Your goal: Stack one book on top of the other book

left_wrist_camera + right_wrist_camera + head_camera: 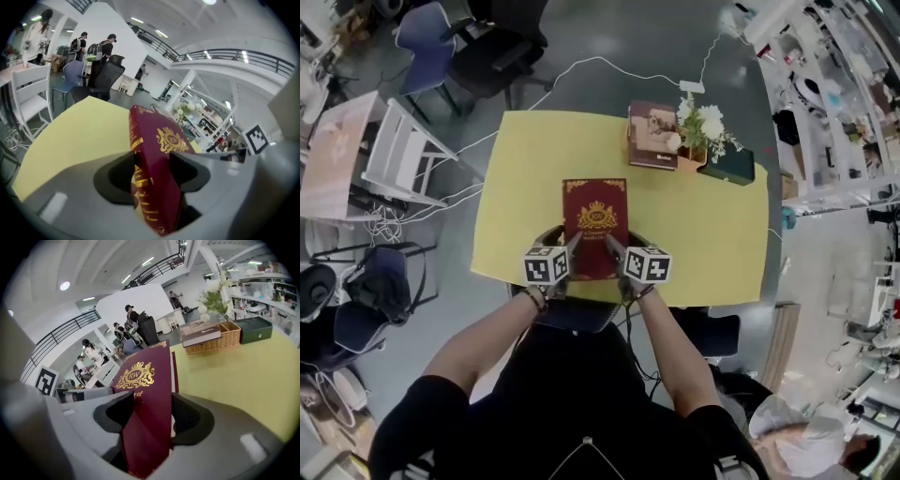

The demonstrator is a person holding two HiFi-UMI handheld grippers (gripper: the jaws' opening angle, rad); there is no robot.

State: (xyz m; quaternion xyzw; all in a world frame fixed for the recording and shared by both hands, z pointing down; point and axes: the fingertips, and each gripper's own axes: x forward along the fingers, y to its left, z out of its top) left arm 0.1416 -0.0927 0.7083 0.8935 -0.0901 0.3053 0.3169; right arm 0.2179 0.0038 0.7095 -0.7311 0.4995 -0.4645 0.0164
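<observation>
A dark red book (596, 225) with a gold crest is held over the near part of the yellow table (525, 178), raised off it. My left gripper (574, 246) is shut on the red book (154, 178) at its near left corner, spine side. My right gripper (611, 246) is shut on the red book (147, 413) at its near right corner. A second book (652, 131), brown with a pale cover picture, lies on a wicker basket (213, 339) at the table's far side; the brown book (200, 332) shows in the right gripper view too.
A white flower bunch (703, 122) and a dark green box (729, 166) stand beside the basket. Chairs (403, 155) and cables are left of the table, shelving (834, 103) to the right. People stand in the background (93, 47).
</observation>
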